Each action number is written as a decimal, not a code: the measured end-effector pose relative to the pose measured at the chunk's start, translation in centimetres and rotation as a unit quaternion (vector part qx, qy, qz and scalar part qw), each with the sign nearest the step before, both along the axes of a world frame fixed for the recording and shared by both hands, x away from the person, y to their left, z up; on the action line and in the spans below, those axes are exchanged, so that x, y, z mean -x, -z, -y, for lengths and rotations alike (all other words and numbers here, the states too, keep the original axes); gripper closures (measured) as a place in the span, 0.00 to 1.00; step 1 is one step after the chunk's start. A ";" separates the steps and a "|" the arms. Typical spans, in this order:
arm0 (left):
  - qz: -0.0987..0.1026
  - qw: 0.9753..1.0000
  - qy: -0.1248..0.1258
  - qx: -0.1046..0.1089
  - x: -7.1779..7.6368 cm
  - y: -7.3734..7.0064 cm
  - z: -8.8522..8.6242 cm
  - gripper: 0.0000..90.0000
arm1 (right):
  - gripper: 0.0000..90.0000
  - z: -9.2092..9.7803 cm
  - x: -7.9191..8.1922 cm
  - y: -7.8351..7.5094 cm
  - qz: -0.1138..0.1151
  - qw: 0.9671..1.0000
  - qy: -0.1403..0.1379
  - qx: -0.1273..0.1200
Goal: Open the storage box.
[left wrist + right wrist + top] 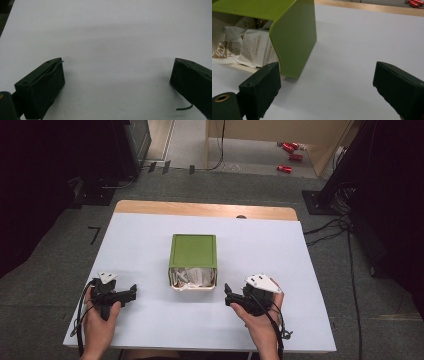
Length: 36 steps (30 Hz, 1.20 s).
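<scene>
A green box lies on its side in the middle of the white table, its open end facing the person. White paper packets fill the opening. In the right gripper view the box's green wall and the printed packets sit just left of and beyond the jaws. My right gripper is open with nothing in it, low on the table right of the box's front. My left gripper is open over bare table, left of the box, also with nothing in it.
A wooden table edge shows beyond the white sheet. On the floor behind lie red cans, and cables run at the right. Dark equipment stands at both back corners.
</scene>
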<state>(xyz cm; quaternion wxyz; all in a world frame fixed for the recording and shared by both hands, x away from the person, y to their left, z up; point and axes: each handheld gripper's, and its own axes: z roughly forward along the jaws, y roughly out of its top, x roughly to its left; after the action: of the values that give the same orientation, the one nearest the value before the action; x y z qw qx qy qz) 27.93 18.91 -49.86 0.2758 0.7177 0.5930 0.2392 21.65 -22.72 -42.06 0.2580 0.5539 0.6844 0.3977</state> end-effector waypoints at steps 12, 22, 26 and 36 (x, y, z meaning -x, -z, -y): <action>0.000 1.000 0.000 0.000 0.0 0.0 0.0 0.00 | 0.09 -1.2 -0.3 -0.2 0.003 1.000 -0.010 -0.001; 0.000 1.000 0.000 0.000 0.0 0.0 0.0 0.00 | 0.09 -3.1 -0.7 0.1 -0.002 1.000 -0.025 -0.003; 0.000 1.000 0.000 0.000 0.0 0.0 0.0 0.00 | 0.11 -3.7 -0.8 0.3 -0.002 1.000 -0.028 -0.004; 0.000 1.000 0.000 0.000 0.0 0.0 0.0 0.00 | 0.14 -5.4 -1.6 0.8 -0.006 0.999 -0.033 -0.007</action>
<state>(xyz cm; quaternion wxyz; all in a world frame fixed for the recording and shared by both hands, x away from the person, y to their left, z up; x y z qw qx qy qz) 27.94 18.91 -49.86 0.2757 0.7177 0.5930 0.2391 23.20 -17.33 -42.87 0.2367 0.5353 0.7009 0.4077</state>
